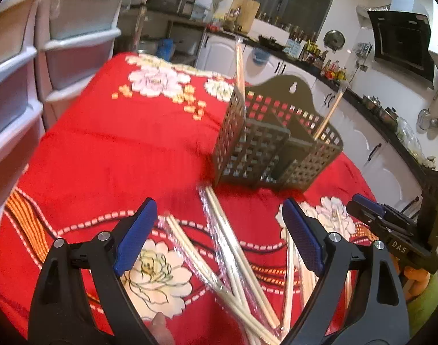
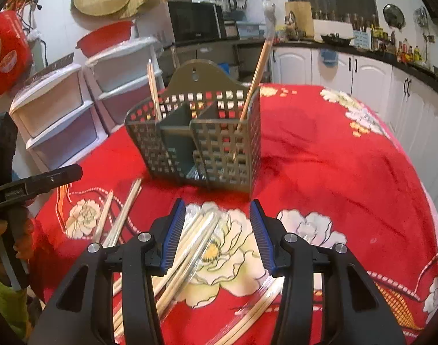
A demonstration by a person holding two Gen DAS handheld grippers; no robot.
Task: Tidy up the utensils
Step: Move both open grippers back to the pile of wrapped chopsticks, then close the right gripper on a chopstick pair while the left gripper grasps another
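A dark perforated utensil holder (image 1: pixel 276 146) stands on the red flowered tablecloth (image 1: pixel 118 149); it also shows in the right wrist view (image 2: pixel 201 141). One wrapped chopstick pair stands in each of its end compartments (image 1: pixel 240 66) (image 2: pixel 257 72). Several wrapped chopstick pairs (image 1: pixel 233 250) lie loose on the cloth in front of it. My left gripper (image 1: pixel 219 238) is open and empty above them. My right gripper (image 2: pixel 217 235) is open and empty over other loose chopsticks (image 2: pixel 190 247). The right gripper also shows in the left wrist view (image 1: pixel 391 224).
White plastic drawer units (image 1: pixel 32 57) stand at the table's left edge and also show in the right wrist view (image 2: pixel 69 106). Kitchen cabinets and a cluttered counter (image 1: pixel 348 115) run behind and to the right. The left gripper's body (image 2: pixel 32 184) shows in the right wrist view.
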